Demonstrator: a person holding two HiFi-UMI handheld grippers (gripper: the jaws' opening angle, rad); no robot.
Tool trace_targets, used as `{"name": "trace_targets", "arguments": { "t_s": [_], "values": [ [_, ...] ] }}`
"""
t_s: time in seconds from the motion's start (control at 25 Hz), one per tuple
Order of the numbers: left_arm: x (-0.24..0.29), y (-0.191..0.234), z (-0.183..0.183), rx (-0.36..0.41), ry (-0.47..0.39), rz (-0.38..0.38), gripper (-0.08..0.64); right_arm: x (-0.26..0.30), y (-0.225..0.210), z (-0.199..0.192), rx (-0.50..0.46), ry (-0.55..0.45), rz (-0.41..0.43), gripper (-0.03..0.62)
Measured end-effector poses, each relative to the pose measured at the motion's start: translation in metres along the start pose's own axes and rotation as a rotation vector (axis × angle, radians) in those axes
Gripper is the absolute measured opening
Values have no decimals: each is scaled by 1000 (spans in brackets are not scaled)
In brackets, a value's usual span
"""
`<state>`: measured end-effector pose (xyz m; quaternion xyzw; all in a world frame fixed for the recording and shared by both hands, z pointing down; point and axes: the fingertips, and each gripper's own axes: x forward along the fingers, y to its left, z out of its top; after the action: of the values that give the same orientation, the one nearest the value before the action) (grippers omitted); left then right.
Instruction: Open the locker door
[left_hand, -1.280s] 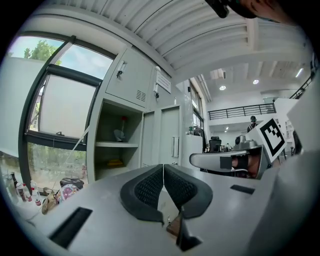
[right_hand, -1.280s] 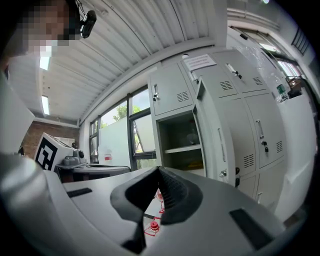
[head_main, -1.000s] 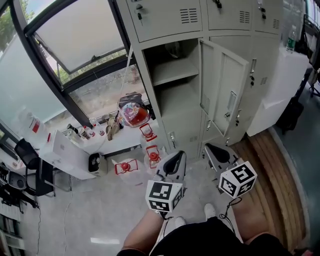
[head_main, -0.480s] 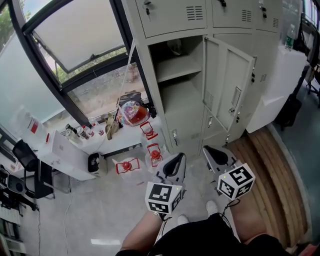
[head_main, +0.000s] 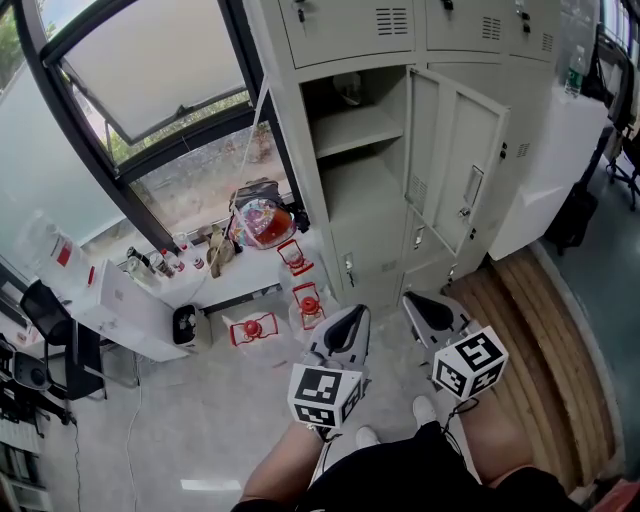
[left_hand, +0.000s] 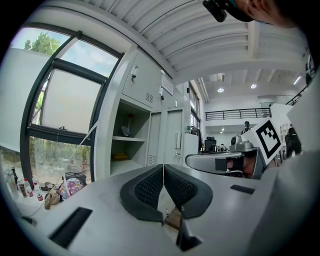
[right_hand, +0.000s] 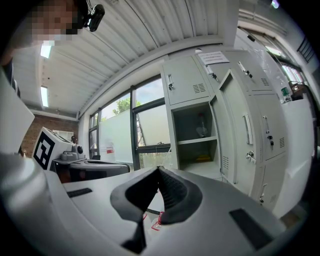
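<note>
since the earlier frame the locker door (head_main: 455, 170) is shifted slightly right in the head view. it is seen swung open, upright, well ahead, nearer the right gripper (head_main: 415, 300). that and the left gripper (head_main: 353, 314) are held closed and empty.

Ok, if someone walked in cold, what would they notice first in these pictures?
The pale grey metal locker door stands swung open at upper right, baring its shelved compartment. Low in the head view, the left claw and right claw are both shut, empty and clear of the door. Left of it, a bright multicoloured bag lies by the window.
</note>
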<state>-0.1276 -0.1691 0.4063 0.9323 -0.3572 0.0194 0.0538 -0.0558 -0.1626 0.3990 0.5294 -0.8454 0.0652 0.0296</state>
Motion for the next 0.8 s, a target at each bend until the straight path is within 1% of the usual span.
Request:
{"name": "trace_targets", "arguments": {
  "t_s": [0.28, 0.56, 0.8],
  "values": [
    [-9, -1, -1, 3, 2, 5, 20, -4, 9, 1, -5, 3, 3, 54],
    [-16, -1, 5, 0, -16, 12, 20, -6, 14, 2, -16, 4, 10, 54],
    [-17, -4, 7, -1, -20, 3, 20, -11, 15, 4, -24, 1, 5, 54]
  ]
}}
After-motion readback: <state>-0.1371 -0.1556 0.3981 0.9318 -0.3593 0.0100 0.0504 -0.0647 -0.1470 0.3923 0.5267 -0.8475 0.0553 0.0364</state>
